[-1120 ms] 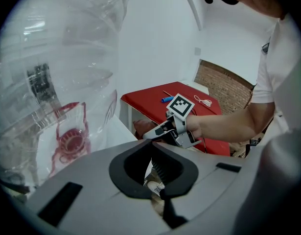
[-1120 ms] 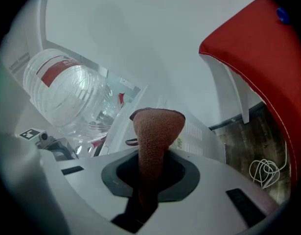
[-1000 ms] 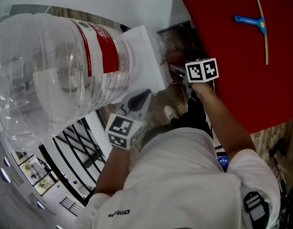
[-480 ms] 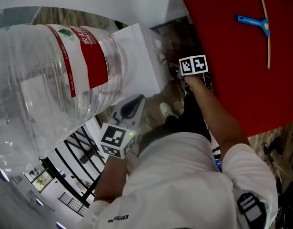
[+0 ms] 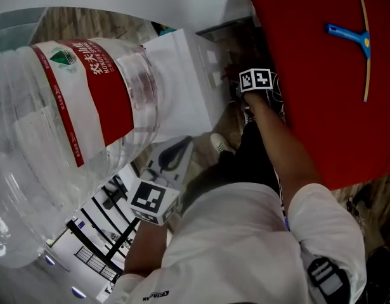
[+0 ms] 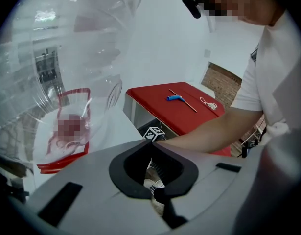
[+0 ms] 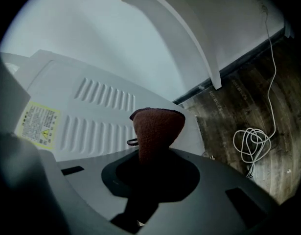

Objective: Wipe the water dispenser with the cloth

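The white water dispenser (image 5: 182, 87) carries a big clear bottle (image 5: 61, 125) with a red label. My right gripper (image 5: 240, 91) reaches down to its far side. In the right gripper view that gripper (image 7: 151, 155) is shut on a brown cloth (image 7: 157, 124), and the cloth's folded end lies against the dispenser's ribbed white panel (image 7: 101, 106). My left gripper (image 5: 181, 145) hangs beside the dispenser's near side, apart from it. In the left gripper view its jaws (image 6: 152, 148) are together with nothing between them, and the bottle (image 6: 57, 58) fills the left.
A red table (image 5: 321, 75) with a blue squeegee (image 5: 353, 37) stands right of the dispenser, close to my right arm. On the wooden floor behind lies a coiled white cable (image 7: 253, 146) beside a white panel (image 7: 189, 38). A yellow warning label (image 7: 38, 123) sits on the dispenser's panel.
My right gripper with the cloth has slid farther along the dispenser's side. The left gripper has sunk lower in the head view, and the bottle looms larger as the head shifted.
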Motion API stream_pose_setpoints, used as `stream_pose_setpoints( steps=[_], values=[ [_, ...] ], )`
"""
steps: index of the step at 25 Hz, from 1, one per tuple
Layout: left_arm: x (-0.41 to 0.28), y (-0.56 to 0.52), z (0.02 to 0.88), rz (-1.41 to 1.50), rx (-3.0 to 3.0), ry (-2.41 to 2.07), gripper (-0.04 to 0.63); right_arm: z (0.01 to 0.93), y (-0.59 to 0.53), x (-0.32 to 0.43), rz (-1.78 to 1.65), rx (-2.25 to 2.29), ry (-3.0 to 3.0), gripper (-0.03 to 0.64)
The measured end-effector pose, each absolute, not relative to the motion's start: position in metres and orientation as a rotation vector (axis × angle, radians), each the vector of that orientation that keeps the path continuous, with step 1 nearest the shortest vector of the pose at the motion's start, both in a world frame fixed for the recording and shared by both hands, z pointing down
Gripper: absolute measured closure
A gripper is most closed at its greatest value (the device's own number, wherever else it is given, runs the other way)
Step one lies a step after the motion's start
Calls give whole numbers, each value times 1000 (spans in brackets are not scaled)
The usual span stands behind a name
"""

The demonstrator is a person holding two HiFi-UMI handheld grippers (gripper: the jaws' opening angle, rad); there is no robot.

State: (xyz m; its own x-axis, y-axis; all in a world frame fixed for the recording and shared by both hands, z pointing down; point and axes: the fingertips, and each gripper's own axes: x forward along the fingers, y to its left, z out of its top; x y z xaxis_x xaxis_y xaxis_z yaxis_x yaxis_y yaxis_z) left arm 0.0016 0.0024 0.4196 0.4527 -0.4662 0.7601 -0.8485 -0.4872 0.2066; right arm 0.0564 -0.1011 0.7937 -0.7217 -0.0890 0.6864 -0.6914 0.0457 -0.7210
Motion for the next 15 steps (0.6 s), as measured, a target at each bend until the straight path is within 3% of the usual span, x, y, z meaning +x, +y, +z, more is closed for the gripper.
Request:
stream_pose_setpoints(
  steps=[15],
  values=[
    [-8, 4, 417, 873, 2098, -1125, 606, 867, -95, 65, 1719, 769, -1703, 561]
  ],
)
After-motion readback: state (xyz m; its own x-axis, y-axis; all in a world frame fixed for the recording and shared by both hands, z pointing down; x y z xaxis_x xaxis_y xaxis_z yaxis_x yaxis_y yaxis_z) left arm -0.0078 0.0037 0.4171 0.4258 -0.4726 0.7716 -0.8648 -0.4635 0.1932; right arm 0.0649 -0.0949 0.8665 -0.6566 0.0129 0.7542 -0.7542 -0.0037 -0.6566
